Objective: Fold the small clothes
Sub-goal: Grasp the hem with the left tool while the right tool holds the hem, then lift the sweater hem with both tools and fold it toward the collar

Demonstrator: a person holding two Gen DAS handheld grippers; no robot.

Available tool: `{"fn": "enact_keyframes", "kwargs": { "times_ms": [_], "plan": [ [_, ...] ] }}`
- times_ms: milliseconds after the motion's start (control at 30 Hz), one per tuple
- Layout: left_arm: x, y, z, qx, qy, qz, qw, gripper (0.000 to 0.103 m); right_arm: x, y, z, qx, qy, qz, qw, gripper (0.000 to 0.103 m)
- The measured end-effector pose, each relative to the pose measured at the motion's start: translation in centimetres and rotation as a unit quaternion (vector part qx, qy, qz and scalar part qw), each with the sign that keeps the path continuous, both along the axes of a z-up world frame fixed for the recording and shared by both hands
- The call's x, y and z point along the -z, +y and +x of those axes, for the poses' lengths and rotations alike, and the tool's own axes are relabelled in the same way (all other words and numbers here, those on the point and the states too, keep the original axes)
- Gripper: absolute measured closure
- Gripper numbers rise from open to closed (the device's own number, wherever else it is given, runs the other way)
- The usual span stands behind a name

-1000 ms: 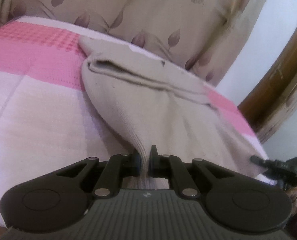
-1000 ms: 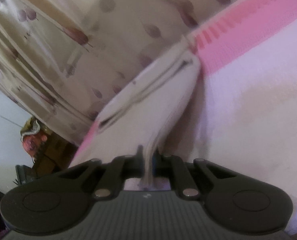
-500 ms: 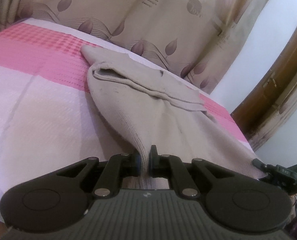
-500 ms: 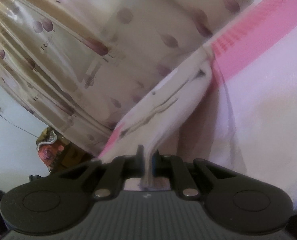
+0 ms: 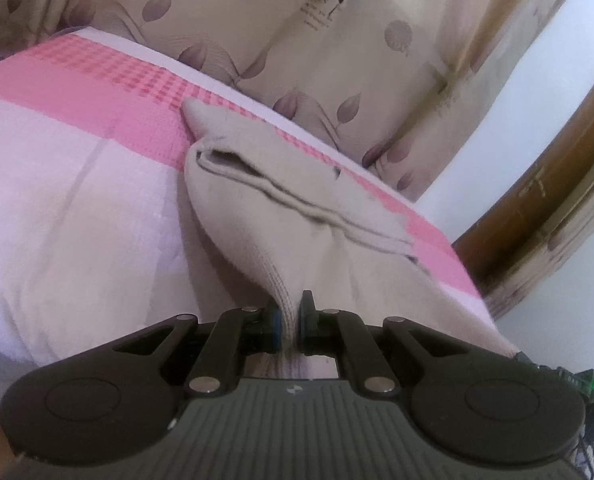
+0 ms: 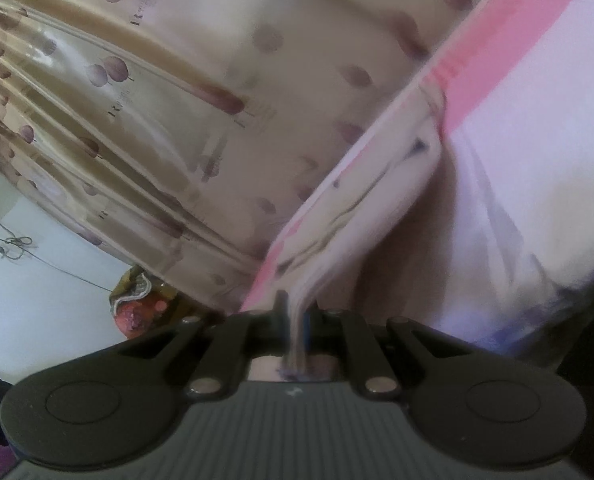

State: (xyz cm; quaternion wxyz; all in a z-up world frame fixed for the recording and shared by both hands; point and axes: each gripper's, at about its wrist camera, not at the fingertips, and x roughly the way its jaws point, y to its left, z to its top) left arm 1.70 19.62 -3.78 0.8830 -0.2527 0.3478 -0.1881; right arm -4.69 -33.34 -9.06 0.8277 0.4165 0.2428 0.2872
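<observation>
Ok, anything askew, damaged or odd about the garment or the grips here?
Nothing stands out. The left gripper and right gripper are each shut on a near edge of the beige garment, whose far part lies on the pink-and-white bedspread. A small dark fleck shows near the far edge; too small to identify.

Left tongs (image 5: 290, 326) clamp ribbed hem of beige garment (image 5: 297, 216); far end lies on pink-banded bed (image 5: 77, 184).
</observation>
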Motion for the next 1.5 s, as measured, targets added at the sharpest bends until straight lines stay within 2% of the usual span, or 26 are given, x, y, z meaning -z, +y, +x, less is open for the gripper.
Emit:
{"fn": "enact_keyframes", "kwargs": {
  "times_ms": [400,600,833,967,1100,1333,1400,1433,1467,1500],
  "plan": [
    [-2.3,0.7,1.5,-0.028,-0.023,-0.044,0.9984,0.094,-3.8,-0.3,2.9,-0.003,-0.032,0.012,0.999,0.096],
    [-4.3,1.1,5.3,-0.052,-0.032,-0.071,0.9956,0.094,-6.1,-0.4,7.5,-0.002,-0.046,-0.001,0.999,0.096],
    [-5.6,1.1,12.4,-0.087,-0.034,-0.066,0.9934,0.093,-7.7,-1.3,15.3,0.008,-0.043,-0.021,0.999,0.096],
    [-5.0,1.1,17.3,-0.106,-0.026,-0.063,0.9920,0.093,-7.2,-1.6,20.5,0.020,-0.026,-0.030,0.999,0.096],
    [-3.0,1.3,21.9,-0.127,0.007,-0.067,0.9896,0.093,-6.0,-1.7,25.6,0.034,-0.001,-0.035,0.999,0.096],
    [1.3,1.7,27.1,-0.152,0.057,-0.079,0.9836,0.093,-1.9,-1.8,33.0,0.058,0.060,-0.028,0.996,0.096],
    [1.9,2.0,27.9,-0.154,0.067,-0.088,0.9819,0.088,-0.5,-2.0,34.6,0.065,0.073,-0.009,0.995,0.093],
    [2.0,2.1,28.3,-0.158,0.064,-0.090,0.9812,0.076,0.3,-2.2,35.2,0.070,0.083,0.010,0.994,0.093],
    [2.0,2.2,28.5,-0.168,0.057,-0.082,0.9807,0.053,1.0,-2.4,35.9,0.082,0.093,0.024,0.992,0.093],
    [1.8,2.2,28.7,-0.179,0.048,-0.070,0.9802,0.040,1.6,-2.5,36.4,0.093,0.099,0.029,0.990,0.093]
  ]
}}
